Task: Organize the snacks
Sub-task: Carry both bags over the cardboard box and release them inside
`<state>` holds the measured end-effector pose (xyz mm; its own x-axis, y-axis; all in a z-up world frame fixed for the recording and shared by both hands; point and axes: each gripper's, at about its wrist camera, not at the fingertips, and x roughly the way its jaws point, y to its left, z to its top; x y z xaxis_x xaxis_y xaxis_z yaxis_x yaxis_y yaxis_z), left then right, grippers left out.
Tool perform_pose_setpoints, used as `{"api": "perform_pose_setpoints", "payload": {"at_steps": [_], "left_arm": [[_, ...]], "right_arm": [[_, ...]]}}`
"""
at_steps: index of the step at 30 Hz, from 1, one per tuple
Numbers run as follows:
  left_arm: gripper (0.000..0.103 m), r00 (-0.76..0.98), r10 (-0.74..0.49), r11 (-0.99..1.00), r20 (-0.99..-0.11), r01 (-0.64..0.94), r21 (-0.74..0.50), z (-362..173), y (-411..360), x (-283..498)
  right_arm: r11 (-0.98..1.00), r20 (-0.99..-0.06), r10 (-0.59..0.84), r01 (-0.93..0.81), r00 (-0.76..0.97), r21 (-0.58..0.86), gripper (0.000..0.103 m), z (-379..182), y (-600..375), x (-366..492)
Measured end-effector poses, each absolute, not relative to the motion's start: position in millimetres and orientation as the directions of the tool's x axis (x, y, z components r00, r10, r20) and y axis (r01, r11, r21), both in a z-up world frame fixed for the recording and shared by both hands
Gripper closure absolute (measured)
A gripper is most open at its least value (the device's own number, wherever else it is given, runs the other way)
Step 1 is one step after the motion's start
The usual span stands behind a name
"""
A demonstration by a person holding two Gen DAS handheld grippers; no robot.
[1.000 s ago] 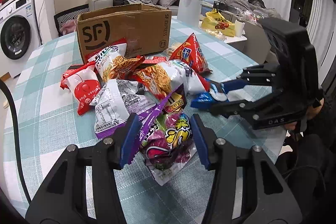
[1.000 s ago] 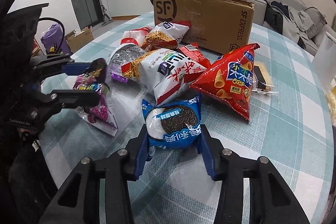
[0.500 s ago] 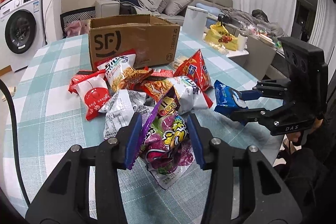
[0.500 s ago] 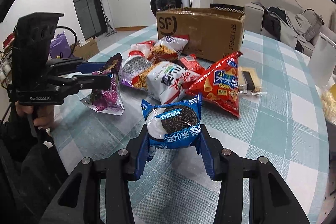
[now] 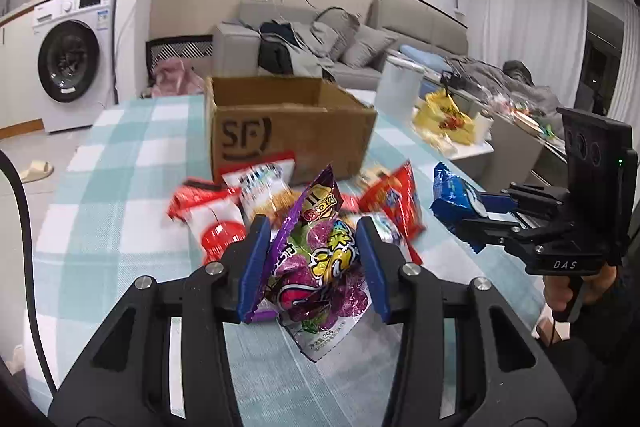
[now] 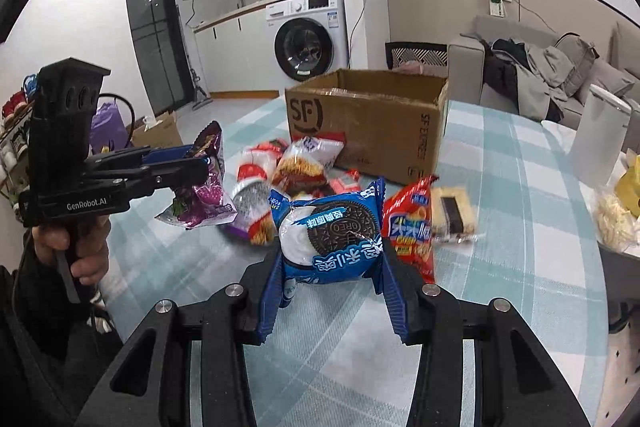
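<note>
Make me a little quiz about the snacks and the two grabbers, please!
1. True or false: the cardboard box is open at the top.
2. Which packet does the right gripper hold? A) red chips B) blue Oreo packet C) noodles
3. Fill in: the left gripper holds a ____ candy bag.

Key: 1 true. 2 B. 3 purple.
</note>
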<state>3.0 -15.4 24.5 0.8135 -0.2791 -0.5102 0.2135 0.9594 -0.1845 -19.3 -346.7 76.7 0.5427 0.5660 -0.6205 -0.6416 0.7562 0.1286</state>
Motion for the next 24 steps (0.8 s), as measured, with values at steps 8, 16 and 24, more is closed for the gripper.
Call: {"api": "perform_pose_setpoints", "payload": {"at_steps": [8, 16, 24], "left_arm": [[0.061, 0.859, -0.23, 0.971, -0.457, 0.172, -0.165, 52, -11, 21], [0.061, 0.883, -0.186, 0.979, -0.431, 0.131, -0.155, 72, -8, 46], [0.061, 0.894, -0.158, 0.982, -0.419, 0.097, -0.165, 86, -1, 79]], "right_arm": [[0.786, -0.586, 0.562, -0.598, 0.584, 0.159, 0.058, 99, -346, 5], [0.795, -0.566, 0.563, -0.582, 0.602, 0.171, 0.058, 118, -340, 31], [0.8, -0.556, 0.56, -0.575, 0.614, 0.171, 0.058, 133, -330, 58]]}}
